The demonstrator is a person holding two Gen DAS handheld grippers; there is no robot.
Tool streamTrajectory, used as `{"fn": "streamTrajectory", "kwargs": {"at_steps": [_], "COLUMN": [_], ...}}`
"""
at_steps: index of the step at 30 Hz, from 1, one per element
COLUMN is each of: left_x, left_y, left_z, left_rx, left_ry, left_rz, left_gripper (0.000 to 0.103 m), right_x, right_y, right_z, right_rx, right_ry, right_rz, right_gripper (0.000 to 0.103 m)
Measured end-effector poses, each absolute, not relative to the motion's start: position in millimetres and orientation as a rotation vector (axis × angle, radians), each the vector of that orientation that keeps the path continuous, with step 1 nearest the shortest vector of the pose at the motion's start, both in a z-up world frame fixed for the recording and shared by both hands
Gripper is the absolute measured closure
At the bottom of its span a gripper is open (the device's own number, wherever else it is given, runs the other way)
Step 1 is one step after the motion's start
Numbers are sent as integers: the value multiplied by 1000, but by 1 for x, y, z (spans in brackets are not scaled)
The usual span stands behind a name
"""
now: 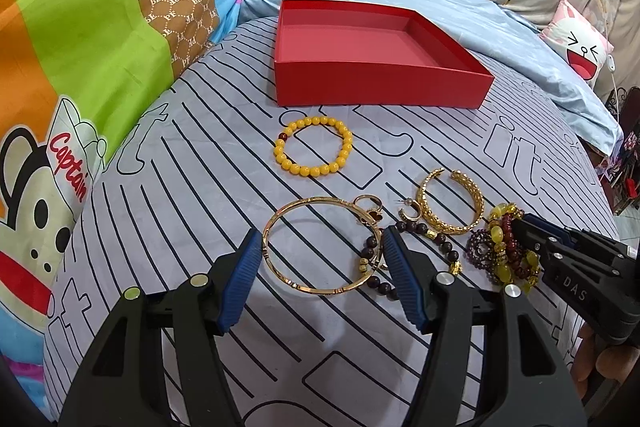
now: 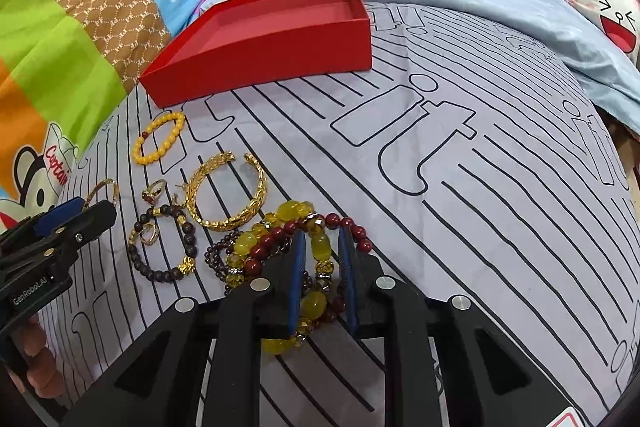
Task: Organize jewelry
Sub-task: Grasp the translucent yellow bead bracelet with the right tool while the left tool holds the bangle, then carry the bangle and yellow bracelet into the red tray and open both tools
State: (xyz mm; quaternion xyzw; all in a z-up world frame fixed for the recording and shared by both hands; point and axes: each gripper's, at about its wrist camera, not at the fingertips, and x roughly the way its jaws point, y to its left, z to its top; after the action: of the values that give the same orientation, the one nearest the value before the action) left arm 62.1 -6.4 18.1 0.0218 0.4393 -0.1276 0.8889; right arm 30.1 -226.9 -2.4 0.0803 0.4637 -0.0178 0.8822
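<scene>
So the right gripper (image 2: 322,247) is down in the tangle of beaded bracelets (image 2: 296,247) near the front edge of the striped bedsheet (image 2: 480,147); its blue pads sit close together with a strand of big yellow beads and some dark red ones running between them; looks like they're pinching the strand, or very nearly, I can't swear the pads are fully pressing. The left gripper (image 1: 320,259) hangs about half open over the thin gold bangle (image 1: 320,251), one pad just outside its rim, the other by the dark bead bracelet (image 1: 420,247); it holds nothing.

The red box (image 1: 380,67) sits empty further back on the bed, well apart from the pile; the yellow bead bracelet (image 1: 314,147) lies between box and pile, and the chunky gold cuff (image 1: 452,203) is just beside the tangle.

Handling guess: those beaded ones are floppy, light, probably on elastic; grab one strand and the rest may drag along since they're knotted together; glassy round beads will want to squirt out of the pads, so I'd pinch across the cord between two beads rather than on a bead's crown. The bangle and cuff are stiff and slick; take them across the band, not the rim edge.
</scene>
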Motion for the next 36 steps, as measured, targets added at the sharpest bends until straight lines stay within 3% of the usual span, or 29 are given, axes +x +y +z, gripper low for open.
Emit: {"fn": "streamTrajectory", "kwargs": {"at_steps": [3, 21, 36], "left_x": [61, 60, 130], "left_y": [-7, -3, -22], "left_z": [19, 63, 122], "left_rx": [42, 31, 47], "left_ry": [914, 848, 753], "left_rz": [-266, -303, -370], "left_gripper": [44, 44, 44], "right_x": [30, 13, 82], "right_y": [-226, -216, -222], "right_z": [-1, 93, 169], "right_rx": [166, 173, 116], "right_ry": [969, 816, 681], "right_rz": [-34, 37, 116], "right_gripper": [93, 93, 93]}}
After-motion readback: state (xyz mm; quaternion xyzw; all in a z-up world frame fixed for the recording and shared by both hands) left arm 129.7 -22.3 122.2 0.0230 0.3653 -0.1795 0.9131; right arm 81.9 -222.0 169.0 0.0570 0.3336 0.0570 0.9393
